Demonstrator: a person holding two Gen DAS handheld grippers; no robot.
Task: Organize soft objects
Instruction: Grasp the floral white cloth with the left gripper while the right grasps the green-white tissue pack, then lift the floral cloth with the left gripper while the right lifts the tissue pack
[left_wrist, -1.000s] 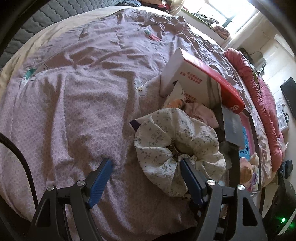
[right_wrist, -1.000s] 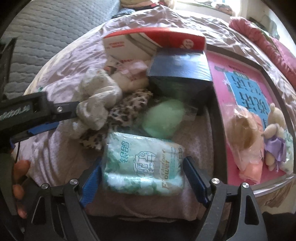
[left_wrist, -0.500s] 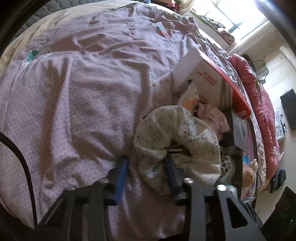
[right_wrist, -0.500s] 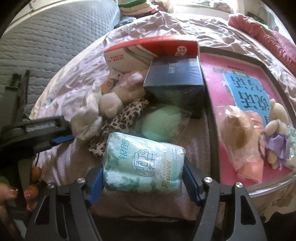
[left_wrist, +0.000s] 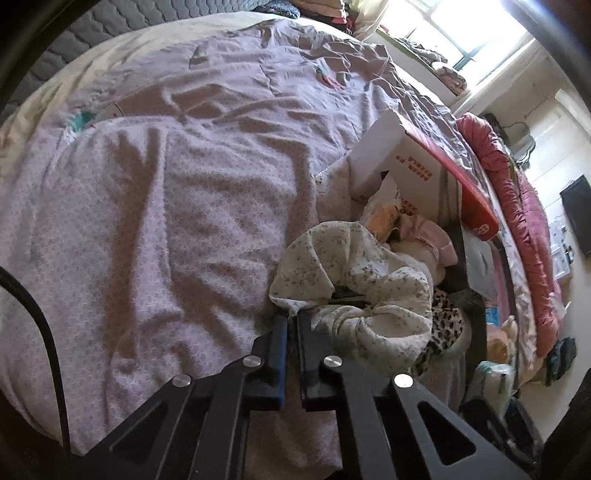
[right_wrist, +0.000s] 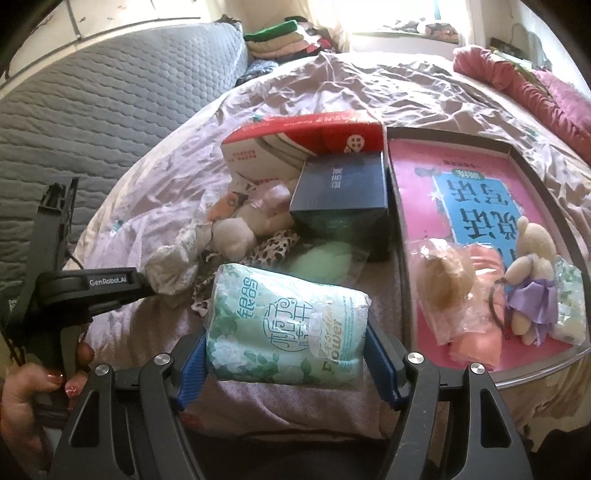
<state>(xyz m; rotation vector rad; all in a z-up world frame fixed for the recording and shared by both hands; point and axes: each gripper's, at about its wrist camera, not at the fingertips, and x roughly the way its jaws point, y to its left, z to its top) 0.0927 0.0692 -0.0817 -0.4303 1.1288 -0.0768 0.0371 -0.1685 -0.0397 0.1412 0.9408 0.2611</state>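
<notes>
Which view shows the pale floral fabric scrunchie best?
Left wrist. The pale floral fabric scrunchie sits large and close, with the left gripper shut on its near edge, so the grip shows. The right wrist view shows it only as a small crumpled bundle at that gripper's tip.

- A red and white box (right_wrist: 303, 147) lies on the wrinkled lilac bedspread (left_wrist: 184, 184), near the bed's middle.
- A dark blue box (right_wrist: 340, 195) sits against that box's front side.
- A grey quilted headboard (right_wrist: 110, 110) runs along the bed's left edge.
- Folded clothes (right_wrist: 277, 40) are stacked at the far corner.
- A crumpled pink quilt (left_wrist: 524, 229) lies along the right edge.
</notes>
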